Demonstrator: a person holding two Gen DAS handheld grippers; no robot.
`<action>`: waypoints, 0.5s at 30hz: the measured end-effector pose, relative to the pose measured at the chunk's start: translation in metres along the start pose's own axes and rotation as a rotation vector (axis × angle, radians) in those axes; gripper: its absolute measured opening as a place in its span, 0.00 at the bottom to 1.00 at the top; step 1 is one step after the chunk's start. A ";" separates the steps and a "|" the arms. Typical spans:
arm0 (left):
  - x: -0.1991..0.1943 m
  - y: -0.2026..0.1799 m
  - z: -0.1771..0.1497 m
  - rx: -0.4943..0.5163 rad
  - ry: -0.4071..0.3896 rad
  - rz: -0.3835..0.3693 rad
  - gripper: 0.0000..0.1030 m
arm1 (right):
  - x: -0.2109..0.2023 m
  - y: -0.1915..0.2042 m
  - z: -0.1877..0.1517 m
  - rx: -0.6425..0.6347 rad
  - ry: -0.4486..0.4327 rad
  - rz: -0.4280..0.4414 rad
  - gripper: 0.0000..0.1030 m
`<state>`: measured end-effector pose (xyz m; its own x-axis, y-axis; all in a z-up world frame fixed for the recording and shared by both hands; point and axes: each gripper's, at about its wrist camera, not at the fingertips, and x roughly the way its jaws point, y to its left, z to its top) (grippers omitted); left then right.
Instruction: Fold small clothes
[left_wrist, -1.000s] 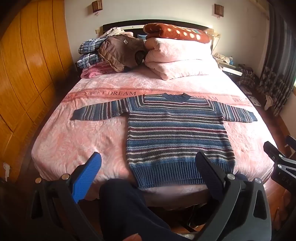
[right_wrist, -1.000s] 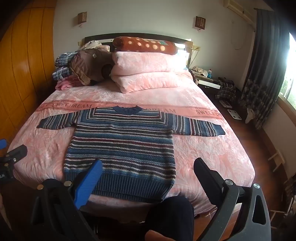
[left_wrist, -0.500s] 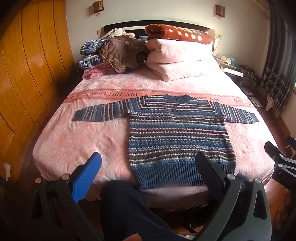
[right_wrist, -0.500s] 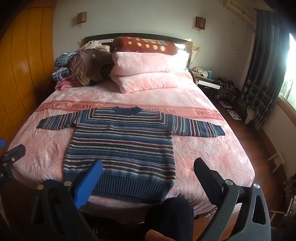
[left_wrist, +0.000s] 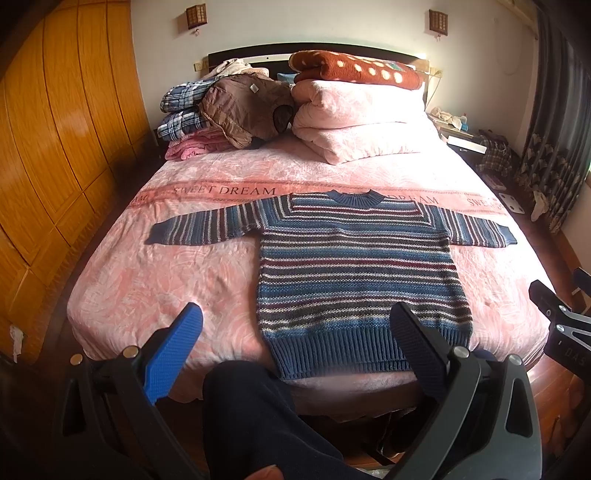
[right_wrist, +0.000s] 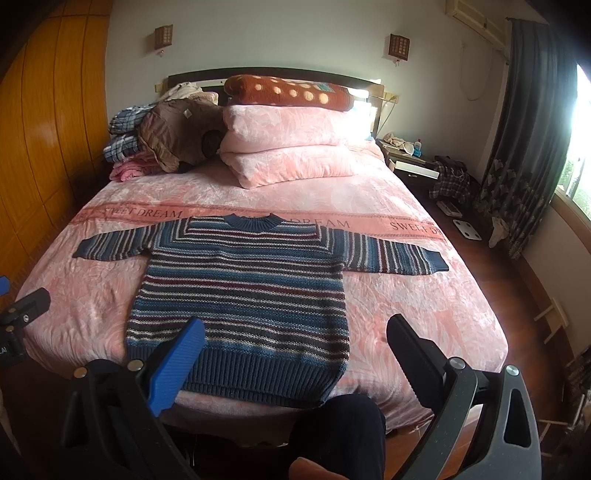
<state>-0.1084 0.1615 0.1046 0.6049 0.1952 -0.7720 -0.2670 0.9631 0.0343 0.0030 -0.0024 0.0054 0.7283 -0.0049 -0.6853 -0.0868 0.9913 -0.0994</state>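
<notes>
A blue, white and maroon striped knit sweater (left_wrist: 354, 266) (right_wrist: 243, 288) lies flat on the pink bedspread, sleeves spread out to both sides and its ribbed hem at the near edge of the bed. My left gripper (left_wrist: 295, 325) hangs open in front of the bed's foot, above and short of the hem, with nothing between its fingers. My right gripper (right_wrist: 295, 332) is likewise open and held clear of the sweater. Each gripper's body shows at the edge of the other's view.
The bed (left_wrist: 147, 295) fills the room's middle. Folded pink quilts (left_wrist: 354, 118), a spotted red blanket and a pile of clothes (left_wrist: 221, 110) sit at the headboard. A wooden wardrobe (left_wrist: 44, 147) lines the left; a nightstand and curtains (right_wrist: 517, 147) stand right. A person's dark-clad leg (left_wrist: 258, 413) is below.
Both grippers have drifted slightly, so the bed and sweater sit a little differently in view. The sweater itself has not moved, and both grippers stay open.
</notes>
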 end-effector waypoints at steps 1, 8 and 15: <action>0.000 0.001 0.001 -0.001 0.000 0.000 0.97 | 0.000 0.000 0.001 0.001 -0.001 0.000 0.96; 0.001 -0.002 0.001 0.001 -0.001 0.003 0.97 | -0.001 -0.002 0.003 0.001 -0.001 0.000 0.96; 0.001 -0.004 -0.001 0.001 -0.003 0.006 0.97 | -0.001 -0.001 0.002 0.001 -0.002 0.001 0.96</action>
<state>-0.1075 0.1580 0.1029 0.6056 0.2012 -0.7699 -0.2693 0.9622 0.0396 0.0037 -0.0034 0.0080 0.7294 -0.0039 -0.6841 -0.0871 0.9913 -0.0985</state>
